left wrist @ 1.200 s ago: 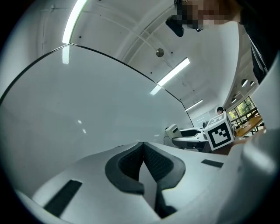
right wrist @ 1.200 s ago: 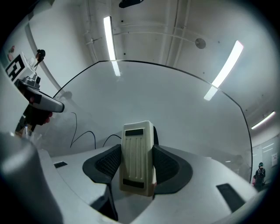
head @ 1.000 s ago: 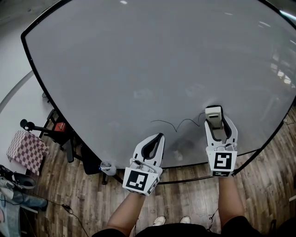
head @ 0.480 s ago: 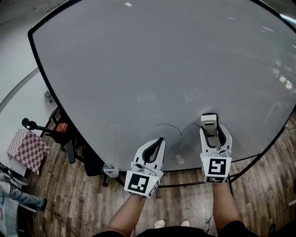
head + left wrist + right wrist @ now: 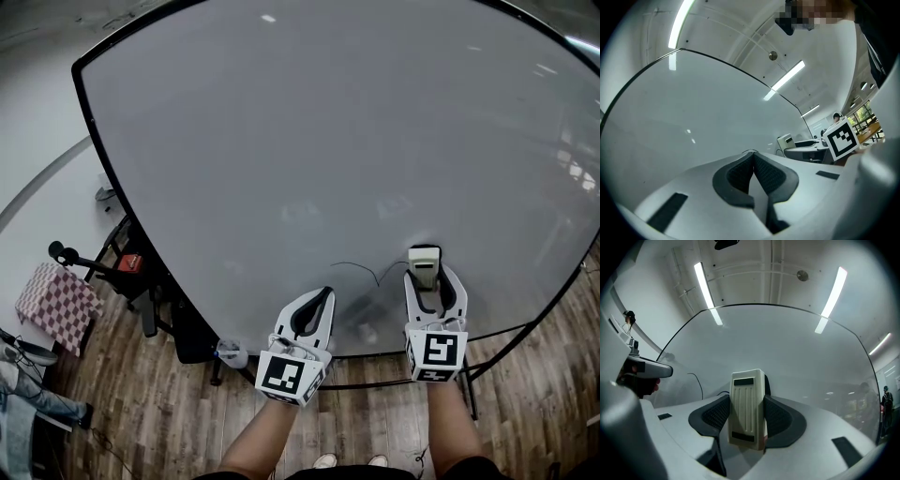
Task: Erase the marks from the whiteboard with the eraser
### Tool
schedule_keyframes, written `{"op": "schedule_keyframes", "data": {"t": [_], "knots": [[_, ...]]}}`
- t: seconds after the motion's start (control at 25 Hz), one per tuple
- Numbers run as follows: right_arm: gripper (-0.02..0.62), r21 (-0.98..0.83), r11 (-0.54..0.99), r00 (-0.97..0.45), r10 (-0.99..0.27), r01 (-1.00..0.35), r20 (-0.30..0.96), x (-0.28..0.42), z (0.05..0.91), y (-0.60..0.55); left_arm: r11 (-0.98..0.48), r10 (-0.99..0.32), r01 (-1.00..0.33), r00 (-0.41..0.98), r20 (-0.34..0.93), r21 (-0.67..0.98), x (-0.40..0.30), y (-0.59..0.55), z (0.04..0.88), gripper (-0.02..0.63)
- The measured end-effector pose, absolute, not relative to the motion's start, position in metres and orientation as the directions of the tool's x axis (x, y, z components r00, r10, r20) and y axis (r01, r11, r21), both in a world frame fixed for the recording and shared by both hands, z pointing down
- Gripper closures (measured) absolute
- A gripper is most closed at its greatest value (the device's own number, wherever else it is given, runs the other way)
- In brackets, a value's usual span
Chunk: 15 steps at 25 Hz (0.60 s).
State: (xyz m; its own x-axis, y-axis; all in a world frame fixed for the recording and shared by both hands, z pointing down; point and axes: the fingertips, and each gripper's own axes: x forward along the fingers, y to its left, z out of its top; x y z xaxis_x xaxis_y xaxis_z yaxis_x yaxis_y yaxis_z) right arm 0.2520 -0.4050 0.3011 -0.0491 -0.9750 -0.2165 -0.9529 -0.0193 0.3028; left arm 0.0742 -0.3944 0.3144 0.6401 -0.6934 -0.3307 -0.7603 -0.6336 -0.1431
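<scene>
A large whiteboard (image 5: 309, 141) fills the head view. A thin black squiggle (image 5: 361, 269) runs across its lower part, just left of the cream eraser (image 5: 424, 261). My right gripper (image 5: 425, 272) is shut on the eraser, whose ribbed back (image 5: 747, 406) stands upright between the jaws in the right gripper view, with the black mark (image 5: 697, 382) to its left. My left gripper (image 5: 314, 307) hovers lower left of the mark, shut and holding nothing; its pads (image 5: 761, 174) meet in the left gripper view.
The board's black frame (image 5: 141, 225) and stand legs (image 5: 469, 375) border a wood floor (image 5: 141, 412). A checkered stool (image 5: 52, 305), a dark chair (image 5: 127, 267) and a small cup (image 5: 230, 354) sit at the left. Desks (image 5: 806, 147) show behind the board's right edge.
Both grippers have drifted lower in the view and the eraser now sits slightly below and right of the squiggle's end. The whole board has shifted right in view.
</scene>
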Motion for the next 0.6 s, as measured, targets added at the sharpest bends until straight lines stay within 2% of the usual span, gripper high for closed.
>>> {"op": "schedule_keyframes", "data": {"t": [0.6], "knots": [[0.344, 0.258, 0.030, -0.084, -0.975, -0.966, -0.203, 0.227, 0.312, -0.403, -0.630, -0.684, -0.760, 0.640, -0.349, -0.160, 0.054, -0.392, 0.308, 0.586]]}}
